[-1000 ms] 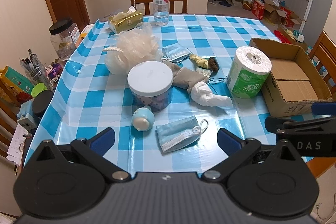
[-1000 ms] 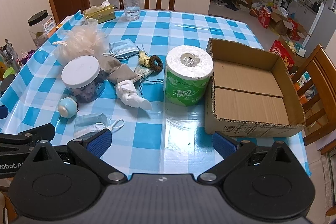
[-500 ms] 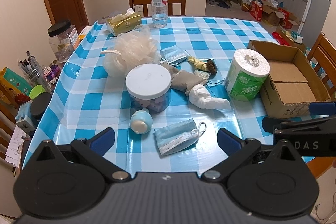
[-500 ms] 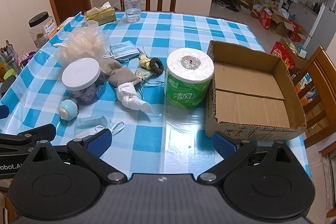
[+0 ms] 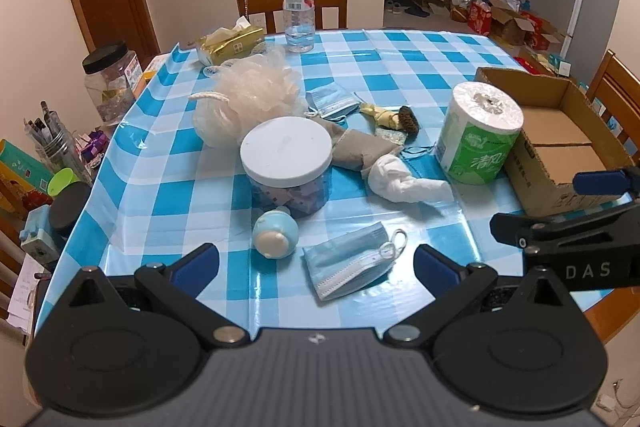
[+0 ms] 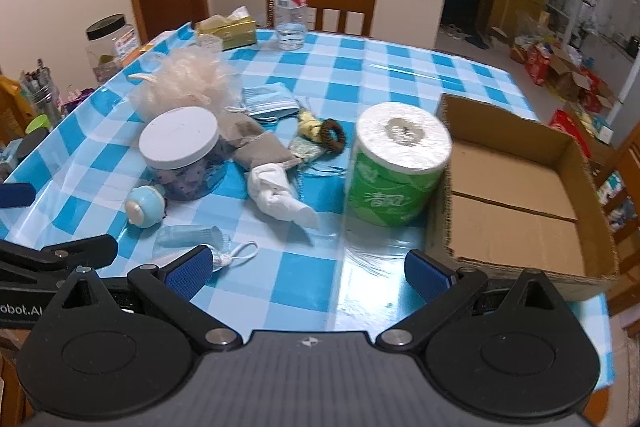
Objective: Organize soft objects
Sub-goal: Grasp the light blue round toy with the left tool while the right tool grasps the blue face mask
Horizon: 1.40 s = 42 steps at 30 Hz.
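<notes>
Both claws are being held wide apart and empty above the near edge of a glossy blue-and-white checked tablecloth (image 5: 400, 59): the left gripper (image 5: 316, 263) and the right gripper (image 6: 308, 269).

A pleated blue face mask (image 5: 352, 265) is lying at the left gripper's 12 o'clock, beside a small round blue toy (image 5: 275, 233). Further out at 12 o'clock a white-lidded clear jar (image 5: 287, 163), a frilly beige bath sponge (image 5: 250, 99), a grey cloth pouch (image 5: 364, 151) and a knotted white cloth (image 5: 400, 179) are being clustered.

At 1 o'clock a toilet paper roll (image 5: 478, 139) in green wrapping with Chinese characters is standing against an open corrugated cardboard box (image 6: 520, 195).

"DAS" is being shown only in the left view, "obot.AI" only in the right.
</notes>
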Motion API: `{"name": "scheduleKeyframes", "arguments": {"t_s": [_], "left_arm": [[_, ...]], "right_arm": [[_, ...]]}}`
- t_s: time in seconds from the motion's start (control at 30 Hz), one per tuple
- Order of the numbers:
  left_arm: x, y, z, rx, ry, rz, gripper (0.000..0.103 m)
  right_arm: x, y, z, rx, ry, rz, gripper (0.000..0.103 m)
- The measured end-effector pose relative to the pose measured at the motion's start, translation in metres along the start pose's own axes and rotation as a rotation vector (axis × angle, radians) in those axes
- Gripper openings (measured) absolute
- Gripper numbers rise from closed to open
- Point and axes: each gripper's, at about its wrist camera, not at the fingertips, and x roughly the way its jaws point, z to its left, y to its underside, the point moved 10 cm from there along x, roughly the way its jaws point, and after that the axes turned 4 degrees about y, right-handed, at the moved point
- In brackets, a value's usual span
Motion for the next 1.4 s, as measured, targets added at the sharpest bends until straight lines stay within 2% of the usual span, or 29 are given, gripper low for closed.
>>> {"name": "scheduleKeyframes", "arguments": {"t_s": [0.23,0.5,0.87,1.13,1.27,1.4], "left_arm": [[0.016,0.01,0.018,0.029,-0.03,-0.001,0.102],[0.038,0.017,0.047,0.0,-0.04,0.035,0.102],[0.054,0.015,0.077,-0.034,-0.051,0.051,0.102],[0.062,0.015,0.097,-0.063,-0.062,0.059,0.102],[0.068,0.02,0.101,-0.064,-0.053,0.079,0.102],[0.073,0.02,0.101,-0.059,-0.034,0.084,0.102]], "right_arm": [[0.03,0.009,0.02,-0.06,-0.103,0.005,0.103],[0.073,0.028,0.05,-0.163,-0.181,0.063,0.103],[0.102,0.013,0.11,-0.291,-0.291,0.053,0.103],[0.128,0.014,0.142,-0.366,-0.283,0.055,0.103],[0.14,0.016,0.135,-0.371,-0.24,0.075,0.103],[0.145,0.017,0.117,-0.309,-0.21,0.108,0.103]]}}
